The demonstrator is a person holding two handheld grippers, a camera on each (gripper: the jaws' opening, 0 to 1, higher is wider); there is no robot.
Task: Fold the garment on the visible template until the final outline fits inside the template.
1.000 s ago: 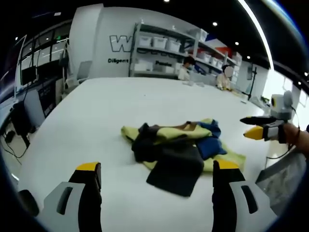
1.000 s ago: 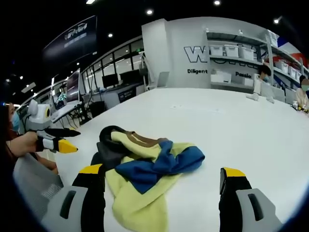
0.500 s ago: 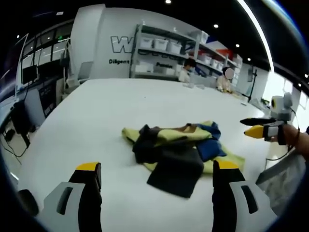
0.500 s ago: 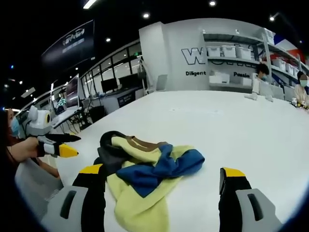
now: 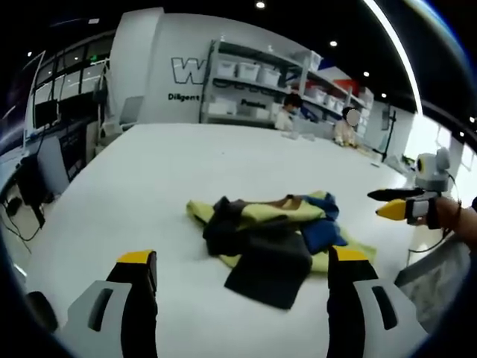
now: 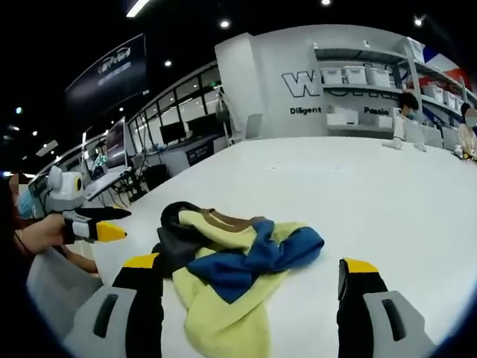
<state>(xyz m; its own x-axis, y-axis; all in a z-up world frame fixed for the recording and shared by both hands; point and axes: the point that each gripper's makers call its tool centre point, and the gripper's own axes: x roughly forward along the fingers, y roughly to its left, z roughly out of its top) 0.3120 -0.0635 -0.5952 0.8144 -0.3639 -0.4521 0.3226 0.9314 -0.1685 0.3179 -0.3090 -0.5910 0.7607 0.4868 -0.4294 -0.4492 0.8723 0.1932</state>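
While both grippers hang above it, the white tabletop (image 5: 134, 179) carries one crumpled garment (image 5: 272, 235) near its middle (yellow, blue and dark panels bunched together, a dark flap lying nearest the left gripper's camera). No template outline can be made out around it. Left gripper (image 5: 237, 272): jaws wide apart, holding nothing, short of the cloth. Right gripper (image 6: 247, 277): jaws likewise spread and empty, with the garment's yellow edge between them. Shelving (image 5: 253, 82) with bins stands far behind.
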